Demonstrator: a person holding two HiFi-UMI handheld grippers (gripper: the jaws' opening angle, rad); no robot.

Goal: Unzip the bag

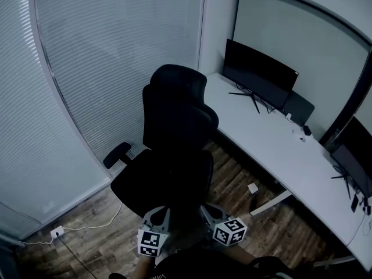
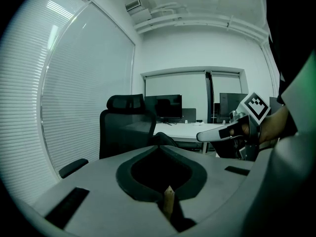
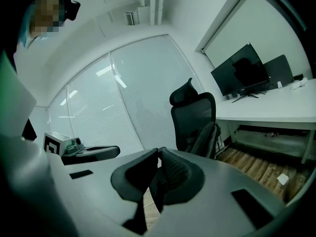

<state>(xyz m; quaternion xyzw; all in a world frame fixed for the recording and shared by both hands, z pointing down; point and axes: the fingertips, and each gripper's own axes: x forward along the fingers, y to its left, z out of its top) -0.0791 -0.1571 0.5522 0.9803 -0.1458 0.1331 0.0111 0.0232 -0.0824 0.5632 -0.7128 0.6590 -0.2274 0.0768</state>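
- Left gripper (image 2: 159,152) and right gripper (image 3: 159,154): both pressed together, empty.
- Black office chair (image 1: 174,132) stands just ahead of them.
- White surface (image 1: 273,150) with monitor (image 1: 258,74), right.

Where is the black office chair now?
In the head view the black office chair stands centre, between the white window blinds at left and the long white desk at right.

We face a black high-backed office chair (image 1: 174,132) blocking the way ahead; bare wood-plank floor (image 1: 232,179) lies open between it and the long white desk (image 1: 273,144).
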